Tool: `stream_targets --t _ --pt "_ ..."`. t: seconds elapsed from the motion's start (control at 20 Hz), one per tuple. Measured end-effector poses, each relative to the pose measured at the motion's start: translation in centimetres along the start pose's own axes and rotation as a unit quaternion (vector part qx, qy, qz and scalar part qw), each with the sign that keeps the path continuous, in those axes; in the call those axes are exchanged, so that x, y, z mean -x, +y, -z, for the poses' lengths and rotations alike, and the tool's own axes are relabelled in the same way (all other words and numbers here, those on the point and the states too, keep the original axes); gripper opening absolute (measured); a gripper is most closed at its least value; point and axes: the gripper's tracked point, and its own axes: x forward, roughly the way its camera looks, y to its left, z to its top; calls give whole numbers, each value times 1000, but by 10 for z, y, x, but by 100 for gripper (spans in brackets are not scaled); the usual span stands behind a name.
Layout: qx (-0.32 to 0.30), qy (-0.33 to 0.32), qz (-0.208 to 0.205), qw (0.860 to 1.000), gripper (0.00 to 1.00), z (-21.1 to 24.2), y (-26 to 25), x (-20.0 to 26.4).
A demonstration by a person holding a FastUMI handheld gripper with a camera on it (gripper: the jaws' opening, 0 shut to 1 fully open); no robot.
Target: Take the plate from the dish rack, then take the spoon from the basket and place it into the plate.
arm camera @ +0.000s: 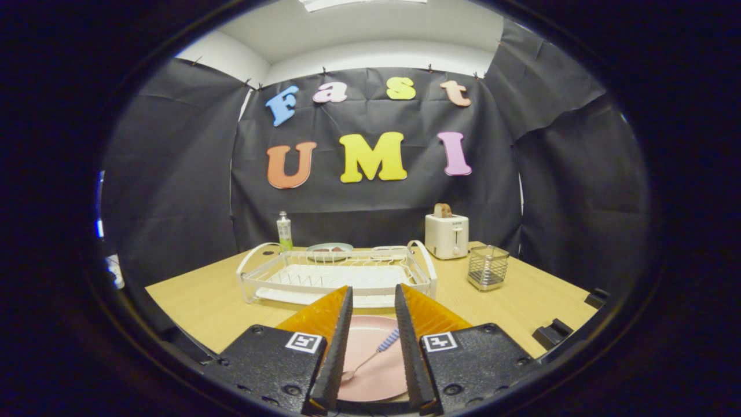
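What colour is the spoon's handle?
Blue-and-white patterned, on the metal spoon lying in the round pink plate, seen in the gripper view.

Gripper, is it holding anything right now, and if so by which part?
Nothing is held. The gripper has its jaws open, and the spoon lies loose on the pink plate between them.

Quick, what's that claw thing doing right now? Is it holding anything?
Gripper: jaws open, holding nothing. The spoon lies on the pink plate, seen in the gap between the fingers.
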Motion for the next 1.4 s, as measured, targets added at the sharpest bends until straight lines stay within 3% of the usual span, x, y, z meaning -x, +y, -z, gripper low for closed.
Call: stream_targets --t 0.2,0.35,0.4,1.05,1.4 --pt "6 -14 23 1000 62 -19 -18 11" --pt "0 -15 21 1000 94 -32 -23 19" --pt "-2 -16 20 1000 100 -39 -25 23" --pt "20 -49 39 998 100 -112 -58 89" --pt "29 -41 49 998 100 -108 -75 95"
